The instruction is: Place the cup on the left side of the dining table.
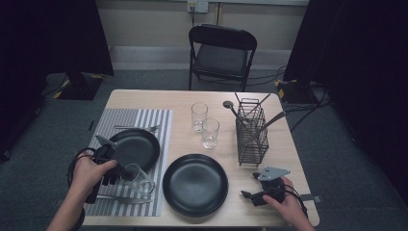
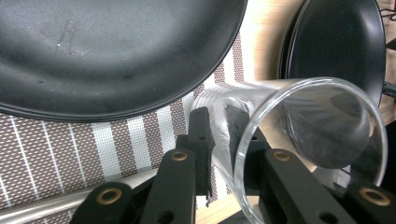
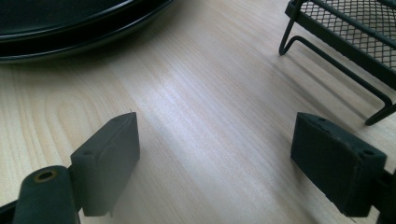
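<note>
Clear glass tumbler (image 2: 299, 140) lies tipped on the striped placemat (image 1: 144, 120) beside the black plate (image 1: 137, 147), its wall pinched by the left gripper (image 2: 217, 140). Right gripper (image 3: 215, 163) rests gaping over bare table (image 3: 210, 93).

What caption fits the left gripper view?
Left gripper pinching a clear drinking glass's wall beside a black round plate.

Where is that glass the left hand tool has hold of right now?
In the high view the glass lies tilted at the near left, on the striped placemat between the two black plates, its wall pinched by the left gripper.
</note>
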Demonstrator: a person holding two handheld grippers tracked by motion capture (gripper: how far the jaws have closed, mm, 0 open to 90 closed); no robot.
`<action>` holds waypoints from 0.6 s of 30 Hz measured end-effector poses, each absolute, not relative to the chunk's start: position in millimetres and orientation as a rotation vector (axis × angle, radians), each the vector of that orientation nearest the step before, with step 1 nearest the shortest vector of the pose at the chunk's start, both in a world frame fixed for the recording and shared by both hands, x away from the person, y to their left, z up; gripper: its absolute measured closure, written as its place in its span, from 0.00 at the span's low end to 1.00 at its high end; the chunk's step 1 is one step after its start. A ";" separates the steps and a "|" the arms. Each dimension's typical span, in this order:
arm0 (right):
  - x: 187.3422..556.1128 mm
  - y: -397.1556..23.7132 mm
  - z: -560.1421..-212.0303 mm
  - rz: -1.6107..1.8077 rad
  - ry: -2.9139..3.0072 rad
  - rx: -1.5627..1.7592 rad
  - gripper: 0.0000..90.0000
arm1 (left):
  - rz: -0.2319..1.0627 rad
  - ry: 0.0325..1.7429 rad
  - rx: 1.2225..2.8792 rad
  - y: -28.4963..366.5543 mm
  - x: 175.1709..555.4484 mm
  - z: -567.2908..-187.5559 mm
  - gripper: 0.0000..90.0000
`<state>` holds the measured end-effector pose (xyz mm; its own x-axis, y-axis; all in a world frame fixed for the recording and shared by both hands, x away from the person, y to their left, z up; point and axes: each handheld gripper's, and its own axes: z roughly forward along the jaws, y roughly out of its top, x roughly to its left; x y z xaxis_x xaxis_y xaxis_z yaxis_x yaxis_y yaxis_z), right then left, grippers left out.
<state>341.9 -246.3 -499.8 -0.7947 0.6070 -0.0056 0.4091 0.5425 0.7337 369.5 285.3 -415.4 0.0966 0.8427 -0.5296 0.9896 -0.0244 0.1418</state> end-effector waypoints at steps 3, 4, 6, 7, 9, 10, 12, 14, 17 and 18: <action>341.8 -246.3 -499.8 1.099 2.523 0.851 0.16 | -0.397 1.821 1.900 283.7 369.2 -415.9 0.89; 341.8 -246.3 -499.8 1.099 2.523 0.852 0.16 | -0.394 1.813 1.917 284.5 369.4 -416.0 0.90; 341.8 -246.3 -499.8 1.099 2.523 0.852 0.16 | -0.397 1.811 1.920 285.1 369.4 -416.2 0.91; 341.8 -246.3 -499.8 1.099 2.523 0.852 0.16 | -0.400 1.818 1.918 285.1 369.4 -415.8 0.91; 341.8 -246.3 -499.8 1.099 2.523 0.851 0.16 | -0.400 1.826 1.912 284.5 369.0 -415.6 0.92; 341.8 -246.3 -499.8 1.099 2.523 0.851 0.16 | -0.403 1.829 1.911 284.4 368.9 -415.4 0.92; 341.8 -246.3 -499.8 1.099 2.523 0.852 0.16 | -0.394 1.839 1.919 284.6 368.8 -415.0 0.92; 341.8 -246.3 -499.8 1.099 2.523 0.852 0.16 | -0.372 1.860 1.913 283.2 368.1 -414.9 0.93; 341.8 -246.3 -499.8 1.099 2.523 0.852 0.16 | -0.393 1.831 1.949 286.5 368.2 -414.7 0.94; 341.8 -246.3 -499.8 1.099 2.523 0.852 0.16 | -0.396 1.831 1.940 286.6 368.1 -414.8 0.94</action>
